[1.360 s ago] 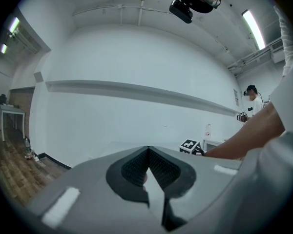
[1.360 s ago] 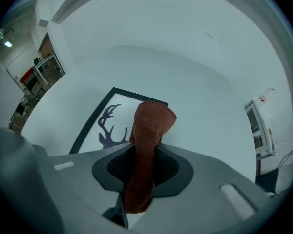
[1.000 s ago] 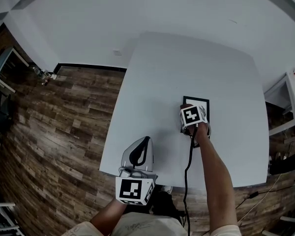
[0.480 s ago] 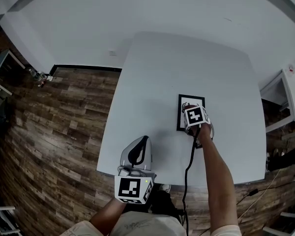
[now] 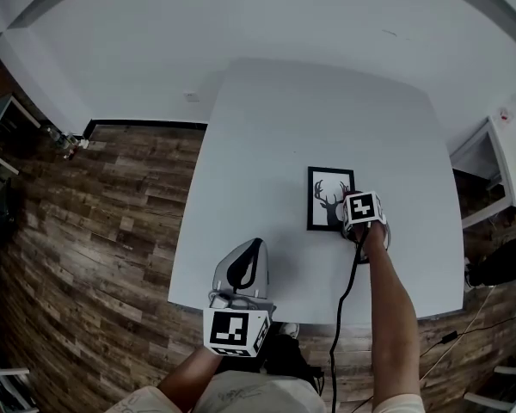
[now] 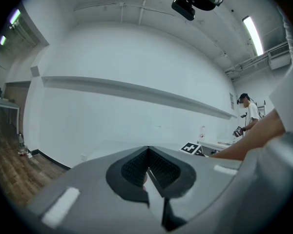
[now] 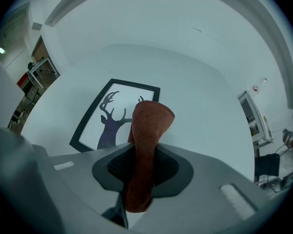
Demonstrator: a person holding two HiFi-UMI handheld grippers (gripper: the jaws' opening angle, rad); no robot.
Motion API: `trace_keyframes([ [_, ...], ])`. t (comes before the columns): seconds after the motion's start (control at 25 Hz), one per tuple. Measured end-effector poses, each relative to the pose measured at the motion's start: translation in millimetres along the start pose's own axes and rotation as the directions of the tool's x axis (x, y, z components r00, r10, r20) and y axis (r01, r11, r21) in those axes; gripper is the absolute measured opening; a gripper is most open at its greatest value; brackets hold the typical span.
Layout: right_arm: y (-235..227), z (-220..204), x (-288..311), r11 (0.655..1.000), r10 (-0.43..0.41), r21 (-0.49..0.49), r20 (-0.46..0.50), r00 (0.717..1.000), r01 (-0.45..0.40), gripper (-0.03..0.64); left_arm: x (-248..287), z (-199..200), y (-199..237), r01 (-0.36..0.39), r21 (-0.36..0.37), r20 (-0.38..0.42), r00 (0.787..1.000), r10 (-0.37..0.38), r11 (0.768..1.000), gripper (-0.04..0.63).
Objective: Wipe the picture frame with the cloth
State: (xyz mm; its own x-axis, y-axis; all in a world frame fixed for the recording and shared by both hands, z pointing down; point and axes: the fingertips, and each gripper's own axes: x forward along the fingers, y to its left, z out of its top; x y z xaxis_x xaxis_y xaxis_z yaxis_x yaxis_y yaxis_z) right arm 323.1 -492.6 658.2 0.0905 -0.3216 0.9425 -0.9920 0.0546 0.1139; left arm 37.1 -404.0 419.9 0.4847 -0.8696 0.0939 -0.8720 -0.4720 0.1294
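Left gripper (image 5: 253, 248): it hangs over the near edge of the white tabletop (image 5: 275, 136), left of the middle, pointing toward the far edge. In the left gripper view its jaws stand together with nothing between them. It is well apart from the other items.

Picture frame (image 5: 329, 198): it has a black border and a dark deer silhouette on white. It lies flat on the tabletop, right of centre and nearer the near edge than the far one, with its long sides running from near to far.

Right gripper (image 7: 144, 165): it is positioned at the frame's near right corner. Its jaws are clamped on a brown cloth (image 7: 147, 130), which rises in a folded loop past the jaw tips. In the right gripper view the loop overlaps the frame's right side. Contact between cloth and frame cannot be confirmed.
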Motion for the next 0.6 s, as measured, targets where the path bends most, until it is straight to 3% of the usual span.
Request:
trace_keyframes([
  [0.36,86.7,21.9,-1.7,0.99,0.127,-0.06,0.043,0.991,-0.124,0.109,-0.5,2.5,3.6,-0.011,0.005,0.002,1.0,0.011,1.0,0.002],
  [0.6,110.9,29.7,-2.9,0.986,0.128,-0.11,0.045,0.991,-0.122,0.109,-1.3,2.9,5.8,-0.017,0.002,0.001,1.0,0.017,1.0,0.002],
])
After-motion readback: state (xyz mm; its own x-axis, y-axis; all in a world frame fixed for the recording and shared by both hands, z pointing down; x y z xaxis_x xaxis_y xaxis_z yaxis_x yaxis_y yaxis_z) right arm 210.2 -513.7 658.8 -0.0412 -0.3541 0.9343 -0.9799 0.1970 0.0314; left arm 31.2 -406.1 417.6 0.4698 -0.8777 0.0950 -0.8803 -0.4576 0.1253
